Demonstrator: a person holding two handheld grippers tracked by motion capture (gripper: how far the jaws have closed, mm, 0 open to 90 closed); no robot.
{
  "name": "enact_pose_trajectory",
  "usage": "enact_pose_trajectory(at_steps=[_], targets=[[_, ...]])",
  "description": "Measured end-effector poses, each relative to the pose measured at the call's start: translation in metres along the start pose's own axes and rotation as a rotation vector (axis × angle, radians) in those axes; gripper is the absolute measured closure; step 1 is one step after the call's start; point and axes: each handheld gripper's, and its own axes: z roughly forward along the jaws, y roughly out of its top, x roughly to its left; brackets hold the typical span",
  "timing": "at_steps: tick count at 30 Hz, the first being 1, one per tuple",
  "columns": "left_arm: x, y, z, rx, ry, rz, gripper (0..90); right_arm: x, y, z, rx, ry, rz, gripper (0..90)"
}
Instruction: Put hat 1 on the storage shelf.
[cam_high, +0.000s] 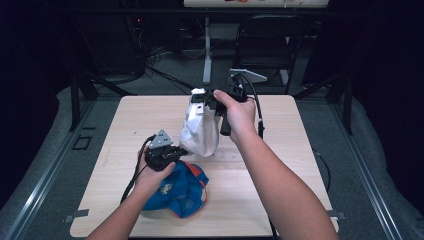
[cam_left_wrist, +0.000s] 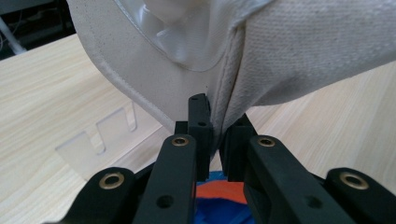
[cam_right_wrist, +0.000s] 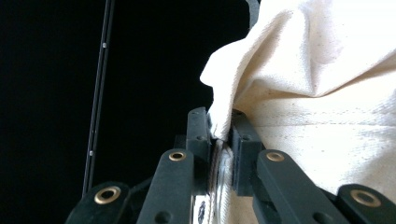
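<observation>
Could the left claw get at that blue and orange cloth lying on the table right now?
Probably not yet. The left claw is shut on the white cloth bag, which the right claw also grips. The blue and orange cloth lies just beneath the left hand, so the path looks free once it lets go.

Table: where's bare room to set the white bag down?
Bare wood on the table left of the white bag, and the right half beyond the right forearm. Crowded near-centre: blue bag, clear plastic stand, both grippers.
</observation>
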Motion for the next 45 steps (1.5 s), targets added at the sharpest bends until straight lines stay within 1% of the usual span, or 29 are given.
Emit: enact_pose_trajectory(at_steps=[1, 5, 7, 10, 11, 12, 13, 16, 18, 20, 22, 23, 25, 27, 28, 29, 30, 31, 32, 34, 35, 36, 37, 39, 40, 41, 43, 44, 45], targets=[[0.003, -0.004, 0.001, 0.013, 0.000, -0.005, 84.8, -0.003, 0.000, 0.003, 0.003, -0.006, 0.010, 80.8], [0.008, -0.009, 0.002, 0.006, -0.020, -0.019, 84.8, -0.009, 0.000, 0.007, 0.008, -0.003, 0.020, 80.7], [0.012, -0.014, 0.003, 0.006, -0.031, -0.035, 84.8, -0.010, -0.001, 0.009, 0.015, -0.015, 0.013, 80.6], [0.013, -0.017, 0.003, 0.007, -0.022, -0.045, 84.8, -0.010, -0.001, 0.010, 0.013, -0.026, 0.006, 80.4], [0.011, -0.017, 0.003, 0.004, -0.005, -0.043, 84.9, -0.010, -0.002, 0.010, 0.009, -0.039, 0.000, 79.7], [0.010, -0.017, 0.004, 0.004, -0.002, -0.048, 84.9, -0.009, -0.002, 0.010, 0.007, -0.045, -0.008, 78.9], [0.008, -0.017, 0.004, 0.006, 0.020, -0.049, 85.0, -0.009, -0.002, 0.010, 0.005, -0.052, -0.019, 77.9], [0.006, -0.018, 0.005, 0.004, 0.035, -0.054, 85.2, -0.009, -0.003, 0.008, -0.011, -0.056, -0.037, 74.1], [0.004, -0.018, 0.005, 0.008, 0.053, -0.054, 85.3, -0.008, -0.003, 0.003, -0.015, -0.061, -0.054, 71.0], [0.004, -0.018, 0.005, 0.015, 0.065, -0.056, 85.4, -0.008, -0.003, -0.005, -0.037, -0.078, -0.080, 66.2], [0.005, -0.018, 0.005, 0.031, 0.072, -0.063, 85.4, -0.008, -0.003, -0.009, -0.038, -0.081, -0.091, 65.7], [0.005, -0.020, 0.006, 0.033, 0.080, -0.062, 85.4, -0.008, -0.006, -0.017, -0.048, -0.086, -0.124, 64.3], [0.005, -0.023, 0.007, 0.043, 0.083, -0.070, 85.4, -0.008, -0.008, -0.021, -0.048, -0.094, -0.136, 63.6], [0.004, -0.025, 0.011, 0.064, 0.086, -0.069, 85.4, -0.013, -0.017, -0.032, -0.042, -0.131, -0.197, 62.3], [0.003, -0.027, 0.014, 0.077, 0.091, -0.068, 85.4, -0.013, -0.017, -0.032, -0.042, -0.131, -0.197, 62.3], [0.000, -0.030, 0.017, 0.081, 0.095, -0.065, 85.4, -0.020, -0.023, -0.039, -0.044, -0.147, -0.226, 62.1], [0.000, -0.030, 0.017, 0.081, 0.095, -0.065, 85.4, -0.020, -0.023, -0.039, -0.044, -0.147, -0.226, 62.1], [-0.003, -0.030, 0.017, 0.091, 0.106, -0.040, 85.4, -0.030, -0.030, -0.046, -0.048, -0.137, -0.239, 62.0], [-0.003, -0.030, 0.017, 0.091, 0.106, -0.040, 85.4, -0.030, -0.030, -0.046, -0.048, -0.137, -0.239, 62.0], [-0.004, -0.030, 0.018, 0.090, 0.114, -0.031, 85.3, -0.042, -0.037, -0.051, -0.046, -0.146, -0.247, 61.6], [-0.005, -0.031, 0.017, 0.088, 0.115, -0.025, 85.1, -0.055, -0.045, -0.056, -0.042, -0.169, -0.262, 61.1], [-0.005, -0.031, 0.017, 0.088, 0.115, -0.025, 84.8, -0.061, -0.049, -0.057, -0.055, -0.179, -0.265, 61.1], [-0.007, -0.032, 0.017, 0.086, 0.117, -0.004, 83.9, -0.067, -0.054, -0.059, -0.064, -0.192, -0.274, 60.4], [-0.010, -0.032, 0.016, 0.098, 0.116, 0.006, 78.5, -0.078, -0.062, -0.062, -0.080, -0.215, -0.293, 58.9], [-0.010, -0.032, 0.016, 0.098, 0.116, 0.006, 75.8, -0.078, -0.062, -0.062, -0.080, -0.215, -0.293, 58.9], [-0.012, -0.032, 0.013, 0.100, 0.113, 0.007, 72.7, -0.089, -0.070, -0.064, -0.055, -0.212, -0.303, 58.8], [-0.015, -0.033, 0.008, 0.095, 0.112, 0.006, 67.9, -0.100, -0.078, -0.064, -0.030, -0.212, -0.295, 55.2], [-0.015, -0.033, 0.008, 0.095, 0.112, 0.006, 66.2, -0.100, -0.078, -0.064, -0.030, -0.212, -0.295, 55.2], [-0.017, -0.034, 0.002, 0.082, 0.109, 0.007, 64.2, -0.109, -0.087, -0.065, -0.034, -0.235, -0.311, 54.8]])
